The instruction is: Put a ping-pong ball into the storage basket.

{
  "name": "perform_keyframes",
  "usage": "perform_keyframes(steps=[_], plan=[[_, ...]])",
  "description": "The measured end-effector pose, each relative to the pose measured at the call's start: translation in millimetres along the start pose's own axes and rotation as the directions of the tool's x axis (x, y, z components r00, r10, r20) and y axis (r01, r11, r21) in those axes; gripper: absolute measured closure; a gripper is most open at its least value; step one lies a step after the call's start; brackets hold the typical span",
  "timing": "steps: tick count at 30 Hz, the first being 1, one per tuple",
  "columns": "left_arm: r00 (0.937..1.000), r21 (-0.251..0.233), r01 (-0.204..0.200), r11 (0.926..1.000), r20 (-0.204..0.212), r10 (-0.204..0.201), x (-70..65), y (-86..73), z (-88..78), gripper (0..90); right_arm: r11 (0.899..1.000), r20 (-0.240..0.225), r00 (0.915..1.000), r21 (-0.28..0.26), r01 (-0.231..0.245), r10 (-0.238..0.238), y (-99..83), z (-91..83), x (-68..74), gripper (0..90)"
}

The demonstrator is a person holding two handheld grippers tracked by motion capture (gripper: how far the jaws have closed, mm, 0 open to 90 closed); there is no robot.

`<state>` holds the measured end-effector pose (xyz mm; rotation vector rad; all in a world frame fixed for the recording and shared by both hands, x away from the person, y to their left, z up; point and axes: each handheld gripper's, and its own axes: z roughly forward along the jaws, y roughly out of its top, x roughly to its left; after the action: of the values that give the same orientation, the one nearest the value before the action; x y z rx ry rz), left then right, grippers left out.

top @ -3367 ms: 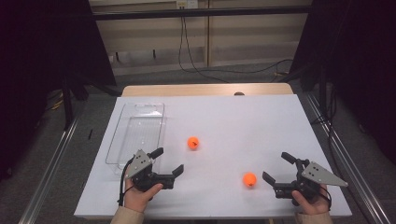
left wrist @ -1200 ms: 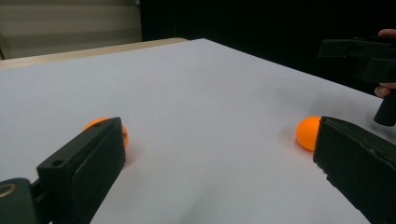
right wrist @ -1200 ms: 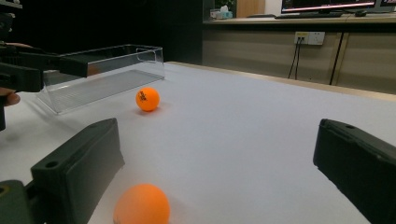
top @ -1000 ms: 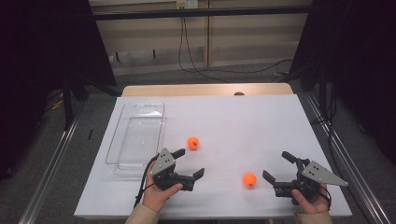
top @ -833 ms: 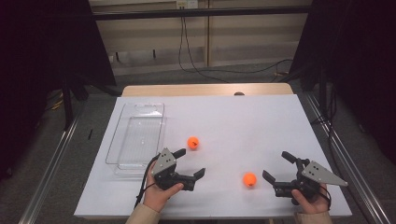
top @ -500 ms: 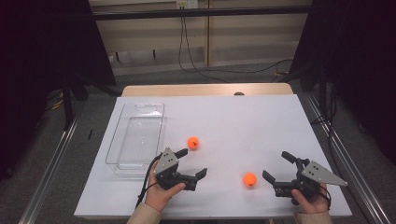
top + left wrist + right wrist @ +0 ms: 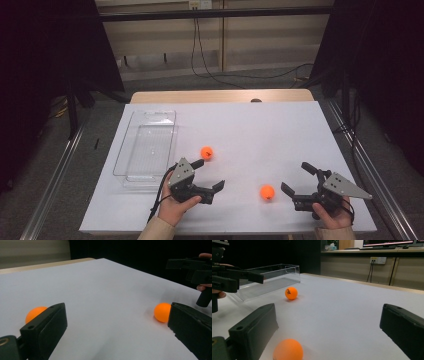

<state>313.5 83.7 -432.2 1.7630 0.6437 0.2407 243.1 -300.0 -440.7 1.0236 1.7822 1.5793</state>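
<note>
On the white table (image 7: 250, 130) lie two orange table-tennis balls. The far ball (image 7: 206, 152) rests near the middle of the table, just beside the right long wall of a clear plastic tray (image 7: 145, 147) that stands at the table's left side. The near ball (image 7: 267, 192) lies closer to the person's edge, between the two hands.

The left tongs (image 7: 210, 174) are released, their black jaws spread wide and holding nothing. They hover low over the table just right of the tray's near end. The far ball sits just beyond the tip of the farther jaw, close but apart from it. In the left gripper view that ball (image 7: 35, 313) peeks out from behind the left jaw, while the near ball (image 7: 162, 312) lies at the inner edge of the right jaw, farther off on the table.

The right tongs (image 7: 296, 179) are also released, jaws wide apart and empty, held near the table's front right corner and pointing left. The near ball lies just off the tip of the nearer jaw, not between the jaws. In the right gripper view this ball (image 7: 288, 350) shows low beside the left jaw, blurred, and the far ball (image 7: 291, 293) stands further away in front of the tray (image 7: 267, 280).
</note>
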Motion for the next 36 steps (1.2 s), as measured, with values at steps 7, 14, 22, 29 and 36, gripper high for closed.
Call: perform_keyframes(steps=[7, 14, 22, 29, 36], plan=[[1.0000, 0.005, -0.002, 1.0000, 0.005, 0.002, -1.7, 0.9, 3.2, 2.3, 1.000, 0.001, 1.0000, -0.001, 0.001, -0.001, 0.0, 0.1, -0.1, 0.6], [1.0000, 0.010, -0.003, 0.9999, 0.005, 0.003, -2.9, 1.6, 6.5, 2.1, 1.000, 0.001, 1.0000, -0.001, 0.000, 0.000, -0.1, 0.2, -0.2, 0.6], [0.9999, 0.013, -0.006, 0.9999, 0.010, 0.006, -4.9, 2.5, 10.6, 2.0, 1.000, 0.000, 1.0000, -0.002, -0.001, 0.001, -0.2, 0.3, -0.3, 0.6], [0.9998, 0.020, -0.013, 0.9997, 0.016, 0.012, -7.1, 2.9, 14.7, 2.0, 1.000, 0.000, 1.0000, -0.003, -0.004, 0.004, -0.3, 0.5, -0.3, 0.6], [0.9998, 0.028, -0.013, 0.9995, 0.017, 0.012, -8.2, 4.0, 18.2, 2.0, 1.000, -0.001, 1.0000, -0.002, -0.007, 0.007, -0.6, 1.0, -0.1, 0.6]])
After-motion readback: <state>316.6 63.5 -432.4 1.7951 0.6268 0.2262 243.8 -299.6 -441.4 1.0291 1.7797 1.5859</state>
